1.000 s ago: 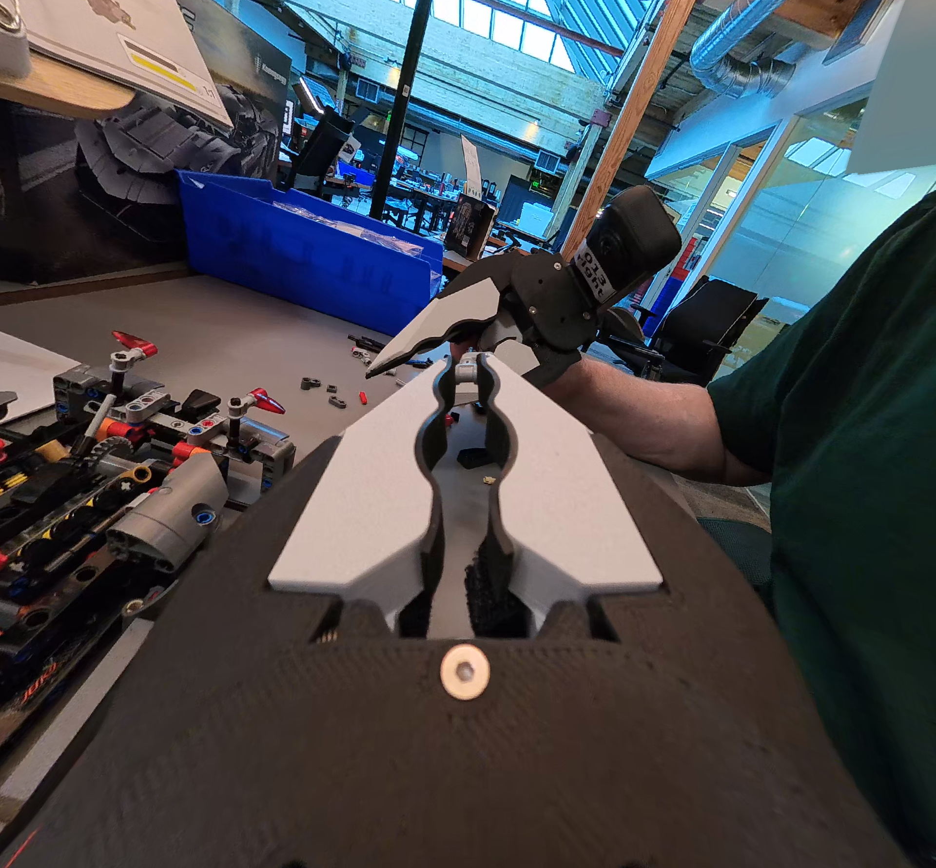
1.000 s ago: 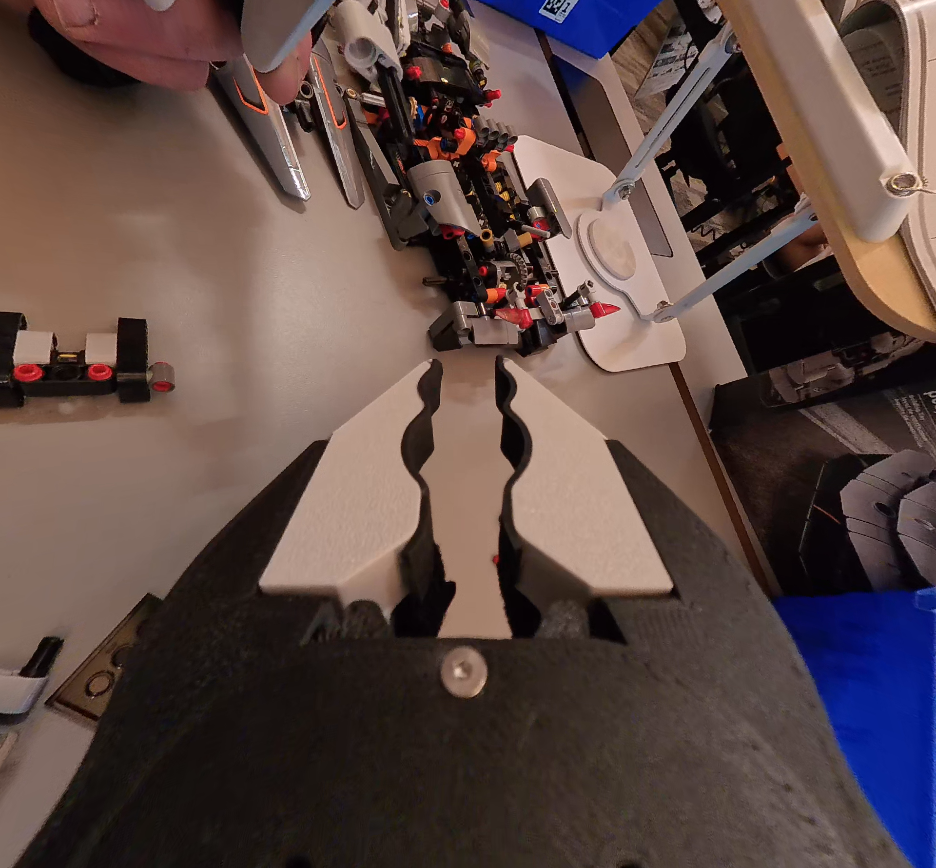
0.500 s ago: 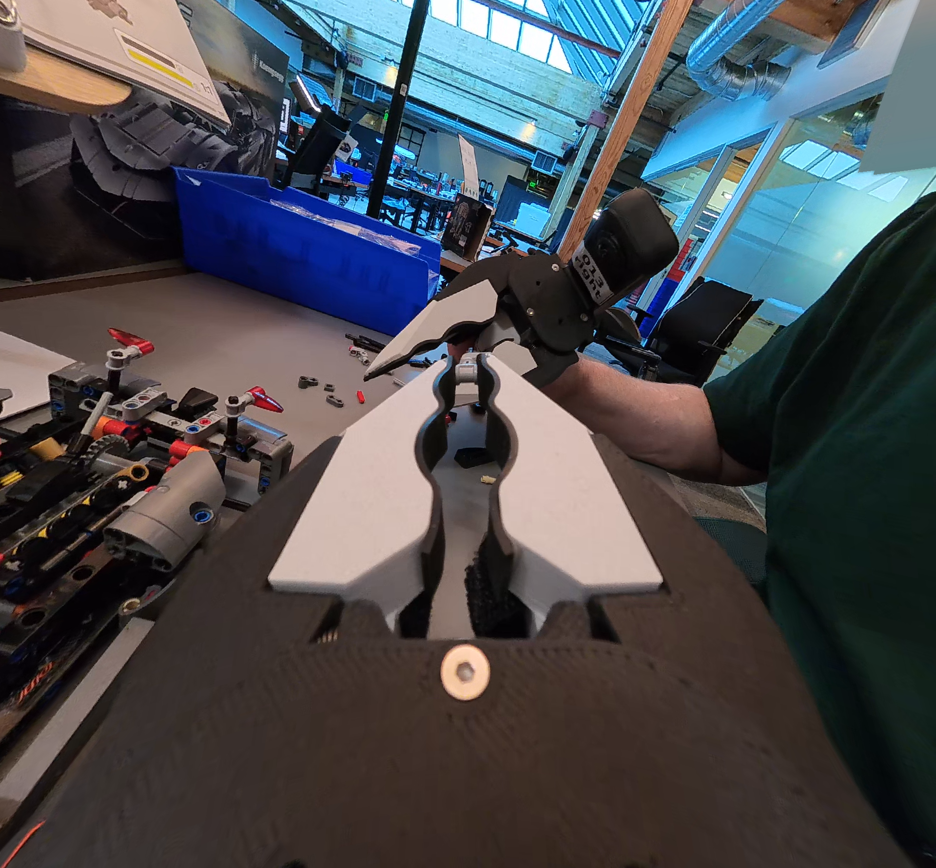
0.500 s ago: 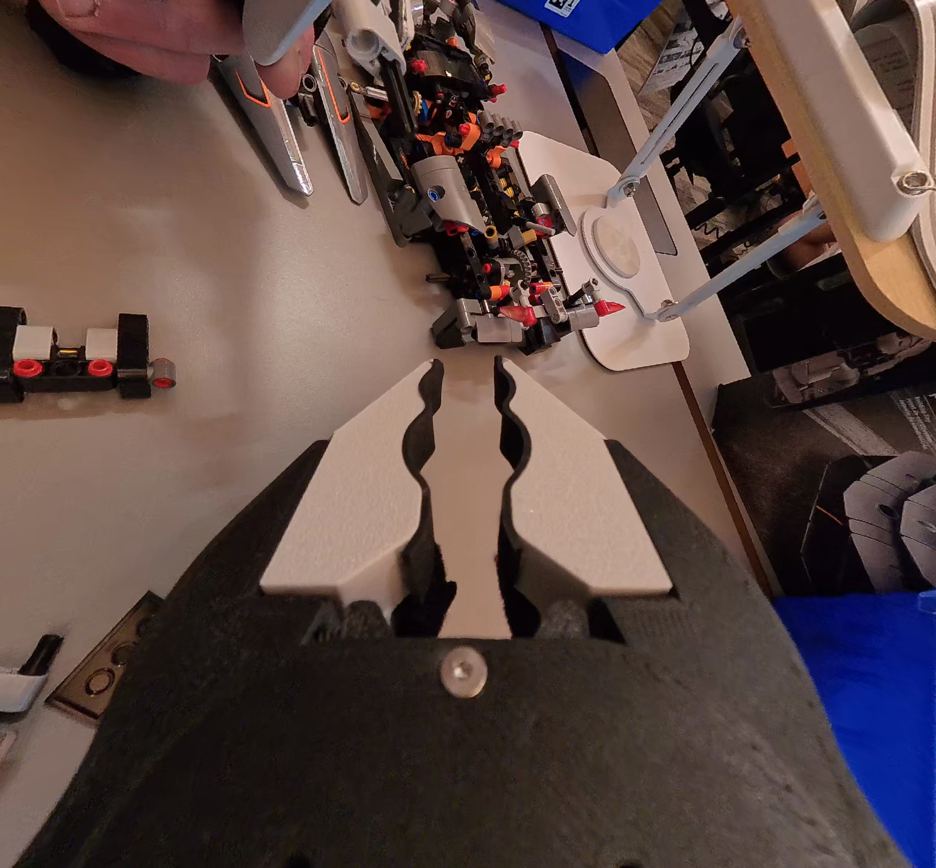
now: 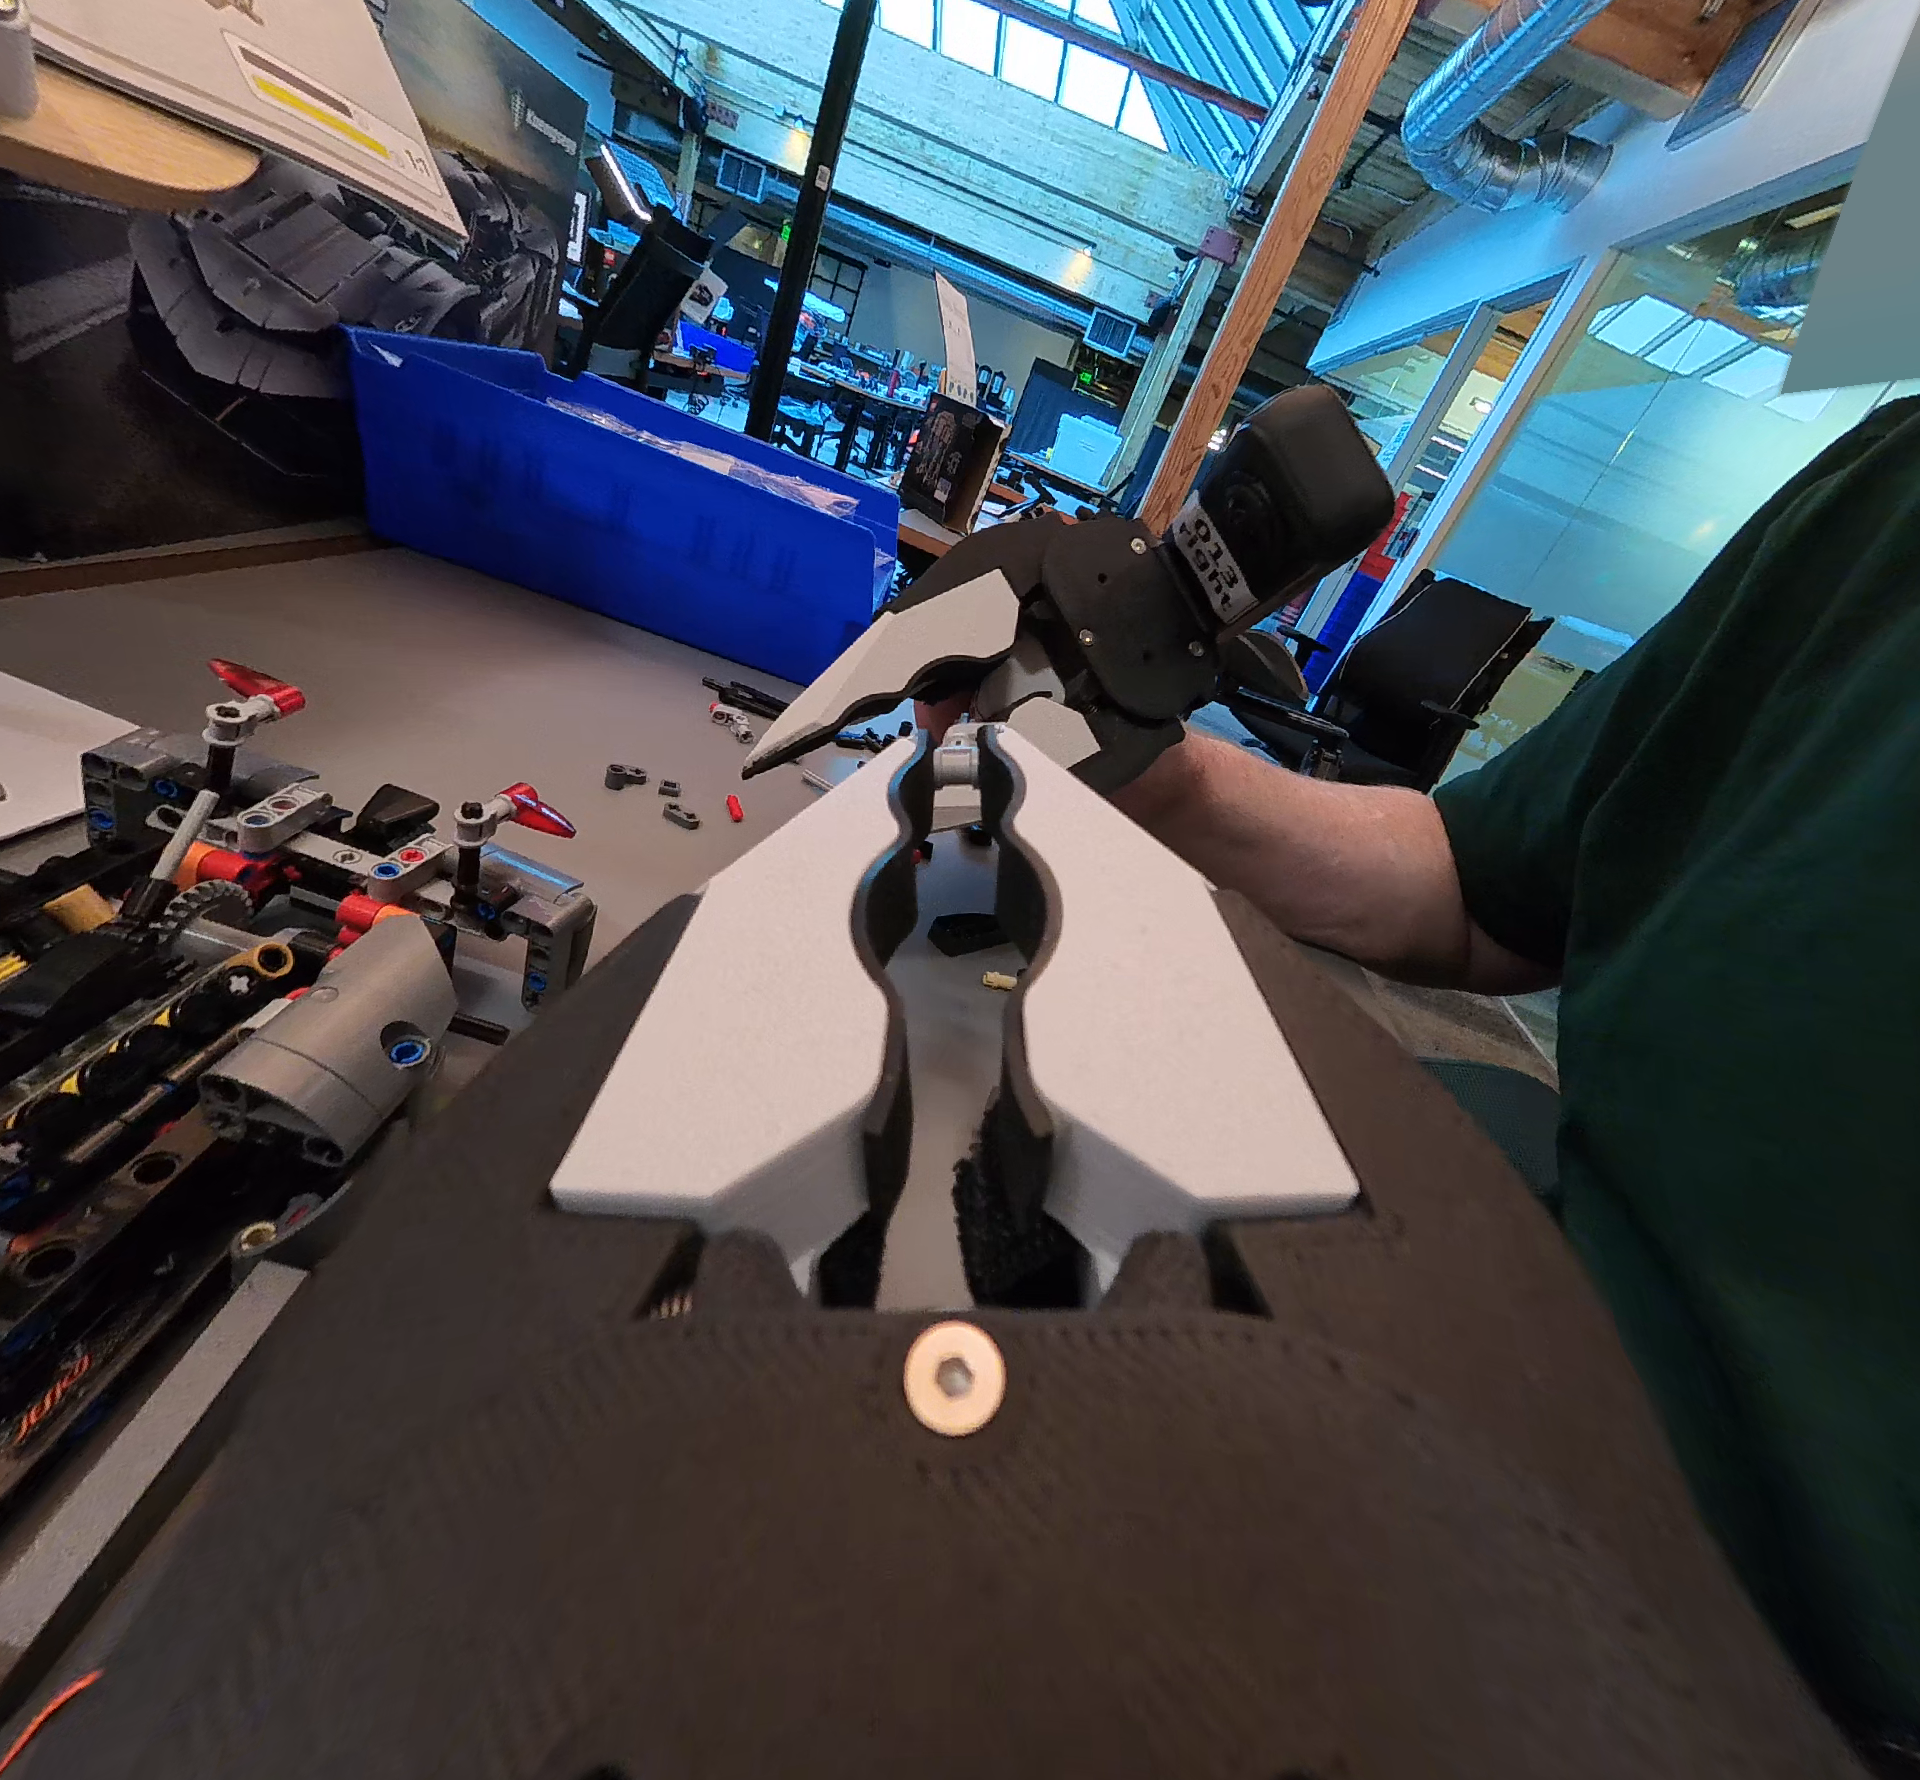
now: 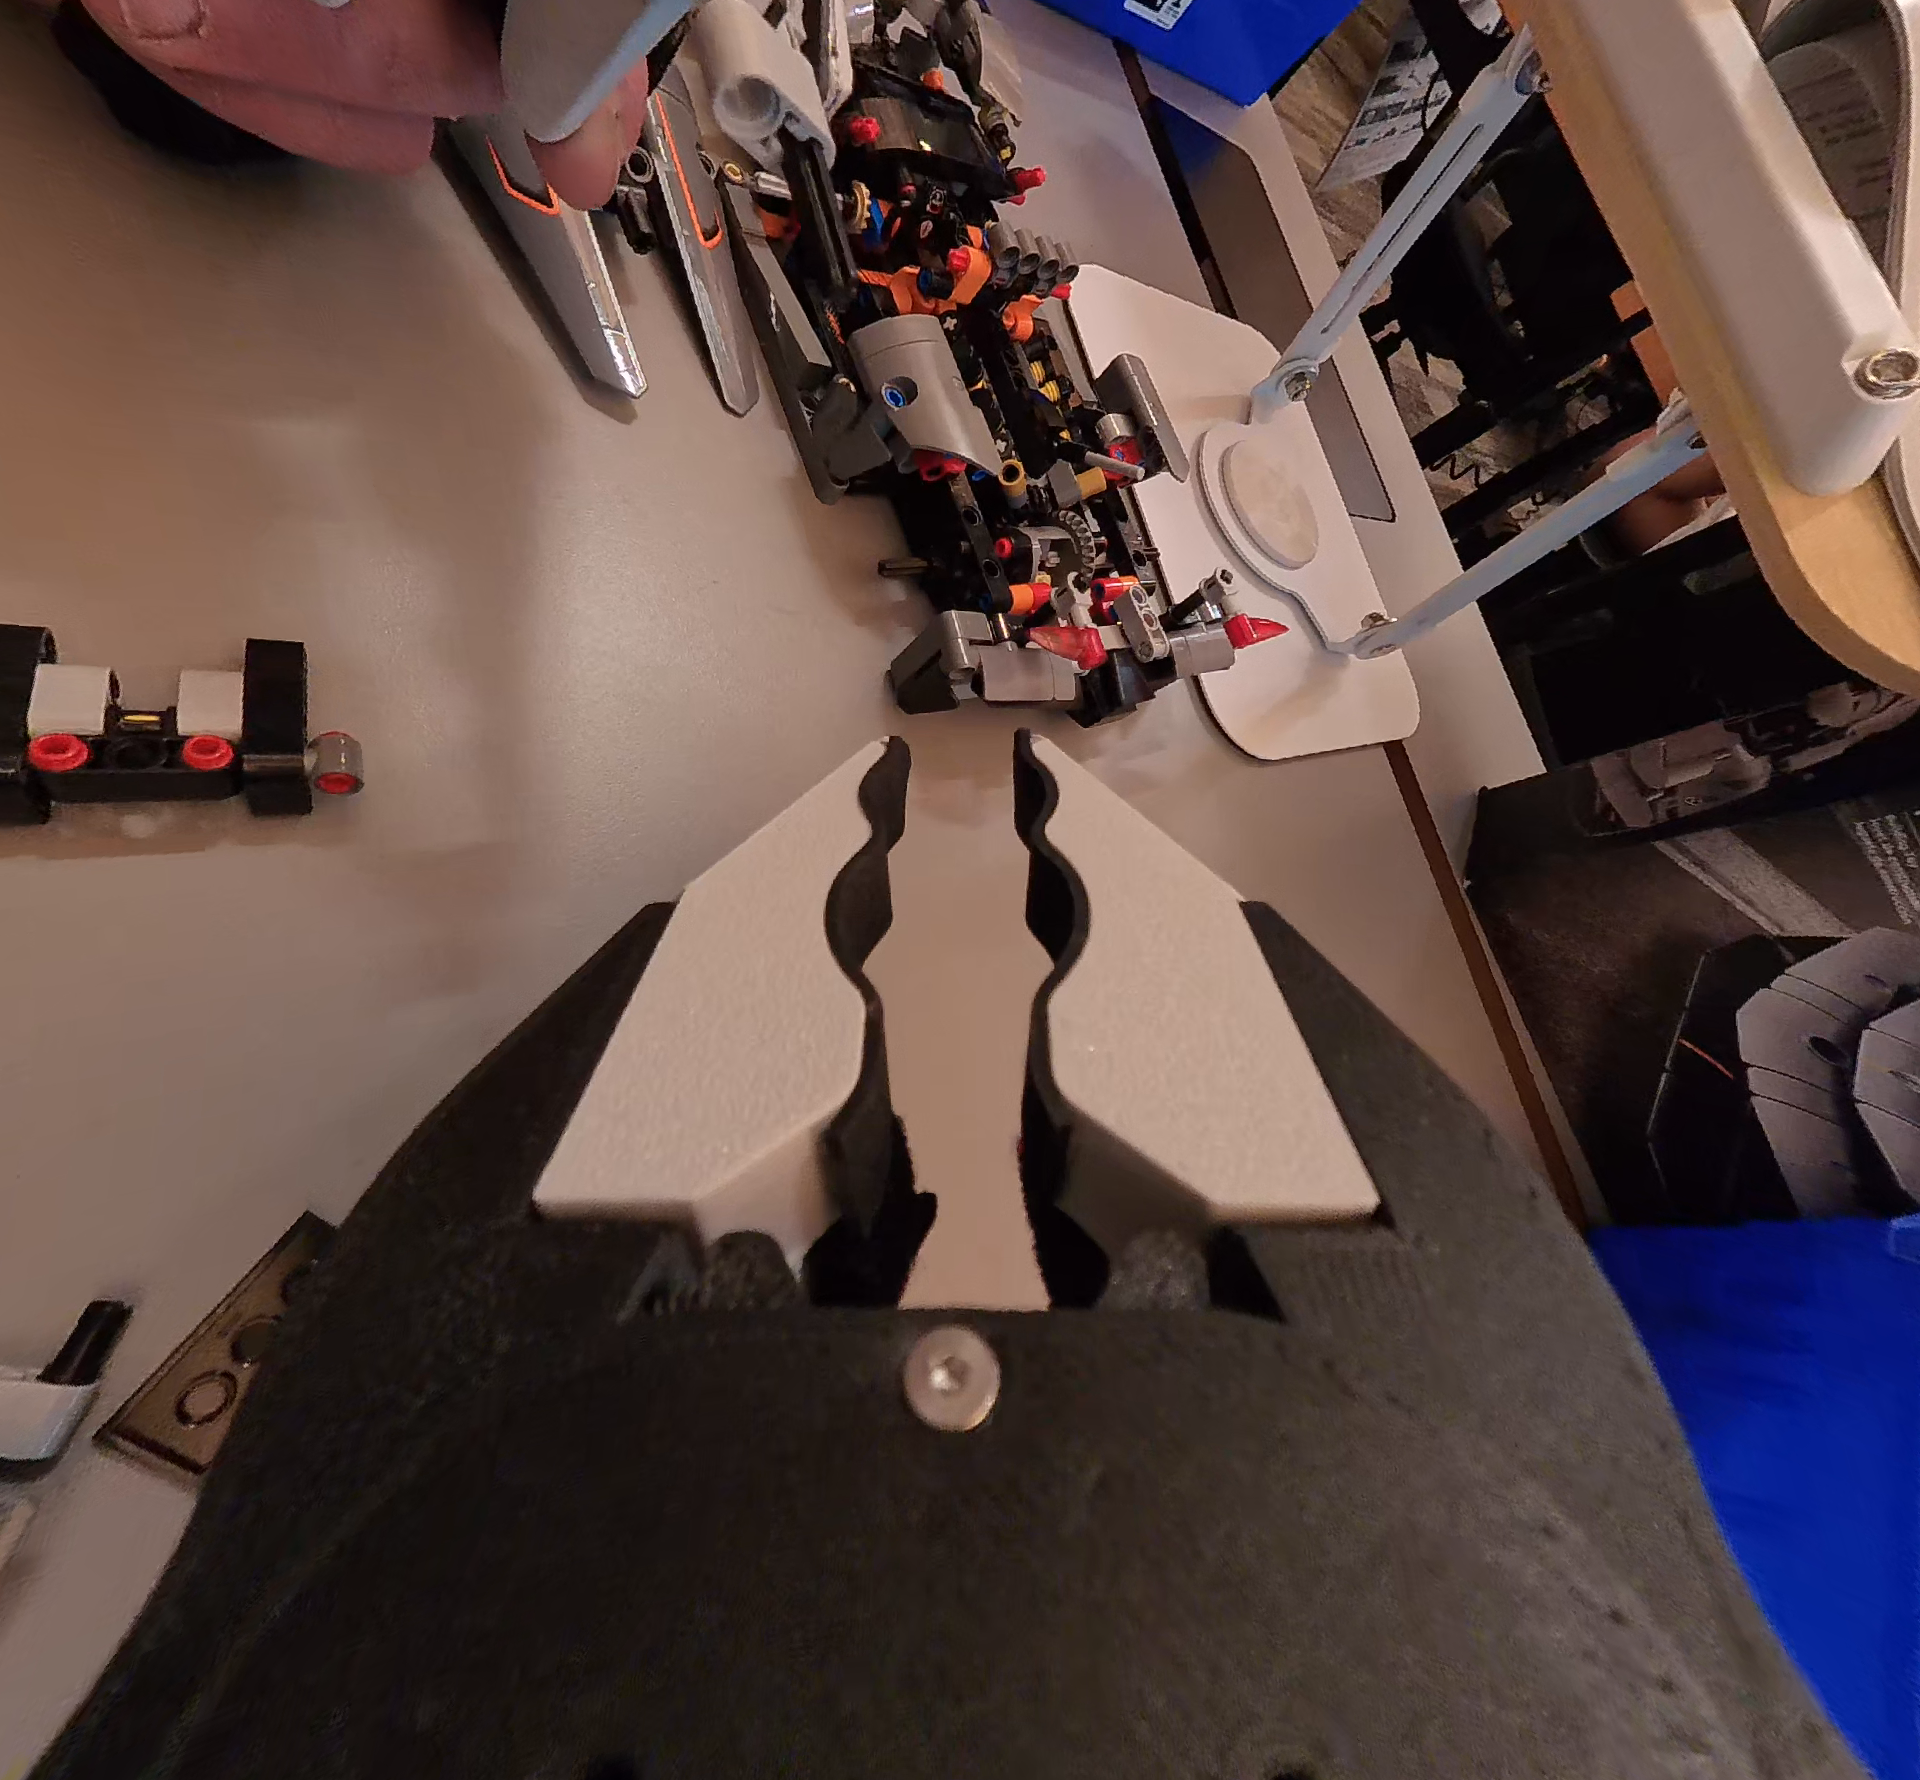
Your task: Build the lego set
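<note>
My left gripper [image 5: 954, 762] is shut on a small light grey Lego piece [image 5: 954, 766] held at its fingertips, above the table. The partly built Lego car [image 5: 260, 951], black and grey with red and orange parts, lies to its left. My right gripper [image 6: 951, 754] is open and empty, just above the table, its tips close to the near end of the car [image 6: 966, 442]. In the left wrist view the right gripper [image 5: 862, 743] hovers right behind my left fingertips. In the right wrist view the left gripper [image 6: 457, 37] and a hand sit at the top left.
A black sub-assembly with red pins [image 6: 156, 733] lies on the grey table [image 6: 416, 504]. Two silver blades with orange trim [image 6: 582, 296] lie beside the car. A blue bin [image 5: 623, 504], a white booklet stand base [image 6: 1278, 525] and small loose parts [image 5: 665, 795] are nearby. Some 10 cm of space lies between my two pairs of fingers.
Almost nothing. Both grippers hold their poses; the views drift only slightly. The left stays shut on the small piece, the right stays open.
</note>
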`<state>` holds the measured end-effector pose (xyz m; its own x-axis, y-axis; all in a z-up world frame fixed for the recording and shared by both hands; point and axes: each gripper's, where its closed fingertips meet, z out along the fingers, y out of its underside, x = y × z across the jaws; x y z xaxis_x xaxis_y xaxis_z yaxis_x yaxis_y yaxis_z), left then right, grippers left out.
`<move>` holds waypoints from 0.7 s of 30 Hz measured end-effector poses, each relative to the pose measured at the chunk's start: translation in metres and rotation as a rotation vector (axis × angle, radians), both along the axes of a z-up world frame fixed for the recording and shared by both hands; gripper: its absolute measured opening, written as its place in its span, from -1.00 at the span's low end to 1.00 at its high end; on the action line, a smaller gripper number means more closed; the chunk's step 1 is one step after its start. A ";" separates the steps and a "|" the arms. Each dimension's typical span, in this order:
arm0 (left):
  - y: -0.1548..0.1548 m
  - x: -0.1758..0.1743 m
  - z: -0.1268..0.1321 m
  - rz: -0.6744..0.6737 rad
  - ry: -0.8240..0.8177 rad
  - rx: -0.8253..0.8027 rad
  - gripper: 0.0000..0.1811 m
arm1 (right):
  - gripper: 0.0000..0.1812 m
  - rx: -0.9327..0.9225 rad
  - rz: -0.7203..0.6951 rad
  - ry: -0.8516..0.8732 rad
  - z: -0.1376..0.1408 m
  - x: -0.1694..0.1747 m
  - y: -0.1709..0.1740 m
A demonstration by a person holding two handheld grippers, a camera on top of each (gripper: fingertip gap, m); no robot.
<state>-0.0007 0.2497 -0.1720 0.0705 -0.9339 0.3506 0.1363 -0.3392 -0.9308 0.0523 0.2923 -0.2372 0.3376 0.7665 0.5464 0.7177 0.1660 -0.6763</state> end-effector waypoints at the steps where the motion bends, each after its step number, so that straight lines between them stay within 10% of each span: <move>1: 0.000 0.000 0.000 0.000 0.000 -0.002 -0.93 | -0.79 0.000 0.000 -0.001 0.000 0.000 0.000; 21: 0.002 0.000 0.000 -0.001 -0.010 -0.004 -0.93 | -0.79 -0.005 0.000 -0.002 -0.002 0.000 0.001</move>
<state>-0.0007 0.2515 -0.1718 0.0661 -0.9324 0.3553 0.1456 -0.3433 -0.9279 0.0523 0.2928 -0.2392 0.3367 0.7691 0.5433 0.7193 0.1623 -0.6754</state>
